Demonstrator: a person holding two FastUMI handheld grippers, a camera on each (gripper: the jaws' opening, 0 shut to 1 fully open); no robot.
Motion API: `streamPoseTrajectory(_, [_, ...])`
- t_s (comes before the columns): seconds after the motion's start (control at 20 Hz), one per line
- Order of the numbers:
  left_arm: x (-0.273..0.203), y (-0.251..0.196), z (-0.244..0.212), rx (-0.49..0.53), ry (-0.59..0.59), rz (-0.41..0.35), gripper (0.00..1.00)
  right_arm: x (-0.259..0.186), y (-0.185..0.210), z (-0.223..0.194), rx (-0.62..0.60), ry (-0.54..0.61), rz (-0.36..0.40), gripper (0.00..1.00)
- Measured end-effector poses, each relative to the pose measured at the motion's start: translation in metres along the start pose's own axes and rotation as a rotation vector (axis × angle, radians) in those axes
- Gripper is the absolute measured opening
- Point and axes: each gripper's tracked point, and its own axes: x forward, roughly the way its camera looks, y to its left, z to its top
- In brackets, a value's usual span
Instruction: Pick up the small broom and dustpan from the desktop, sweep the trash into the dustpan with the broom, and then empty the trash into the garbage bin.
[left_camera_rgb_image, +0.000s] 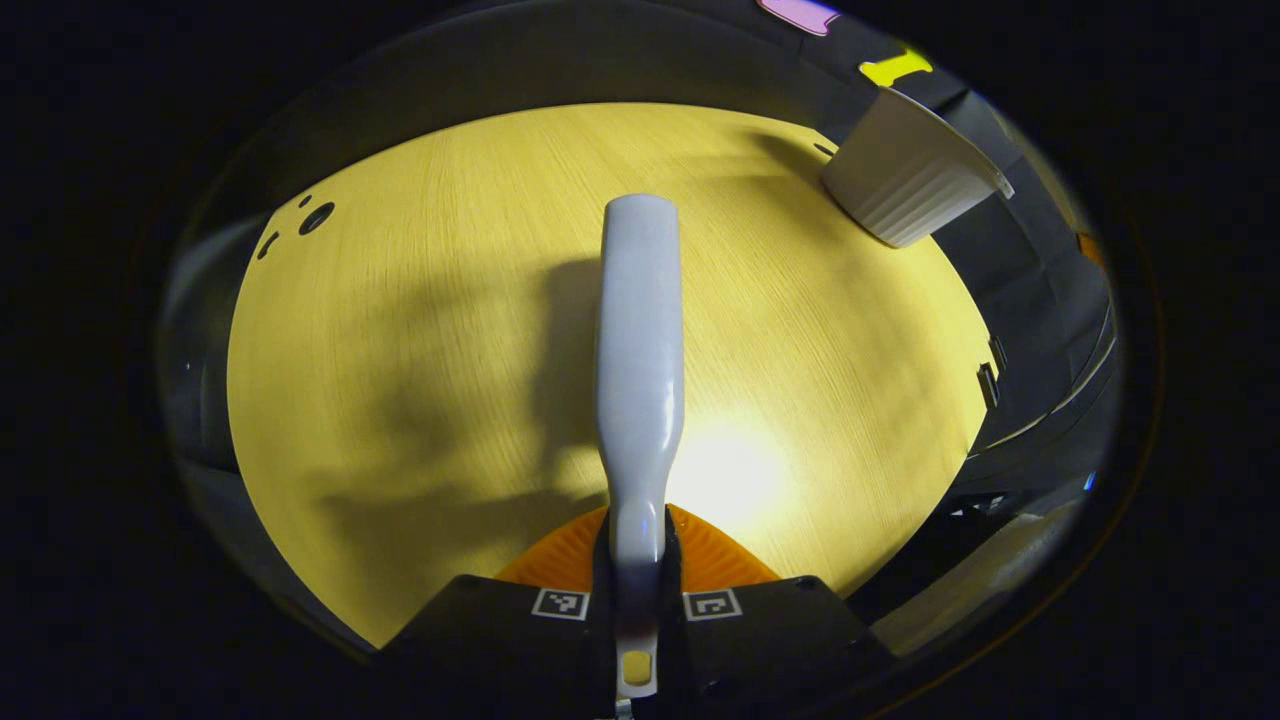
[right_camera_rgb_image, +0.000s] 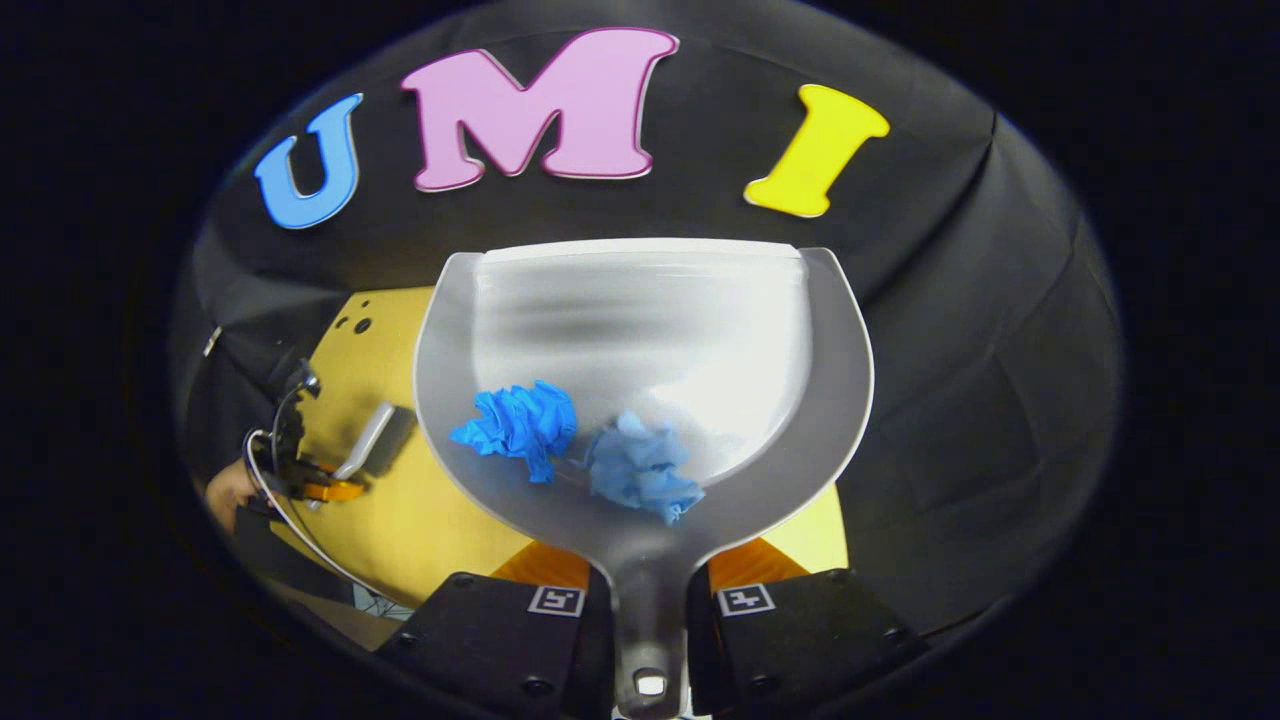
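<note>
In the right tool (right_camera_rgb_image: 640, 600), dustpan (right_camera_rgb_image: 640, 330), two blue wads (right_camera_rgb_image: 520, 425)

Glossy plastic dustpan (right_camera_rgb_image: 640, 330), crumpled paper wads (right_camera_rgb_image: 520, 425), wood-grain desktop (left_camera_rgb_image: 420, 330), ribbed plastic bin (left_camera_rgb_image: 905, 175).

Both grippers clamped, held above the desk.

Left gripper (left_camera_rgb_image: 637, 590) pinches a handle between its fingers; right gripper (right_camera_rgb_image: 648, 600) does likewise, raised toward the far wall.
</note>
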Motion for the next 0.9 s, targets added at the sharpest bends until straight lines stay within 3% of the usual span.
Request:
streamPoseTrajectory(0.35, [0.000, 0.001, 0.000, 0.013, 0.004, -0.009, 0.20, 0.029, -0.093, 0.039, -0.144, -0.025, -0.279, 0.33])
streamPoseTrajectory(0.55, [0.000, 0.000, 0.000, 0.011, 0.006, -0.009, 0.20, 0.045, -0.122, 0.041, -0.283, 0.035, -0.374, 0.33])
streamPoseTrajectory(0.9, [0.006, -0.001, -0.006, 0.010, 0.012, -0.015, 0.20, 0.037, -0.144, 0.037, -0.496, 0.117, -0.456, 0.33])
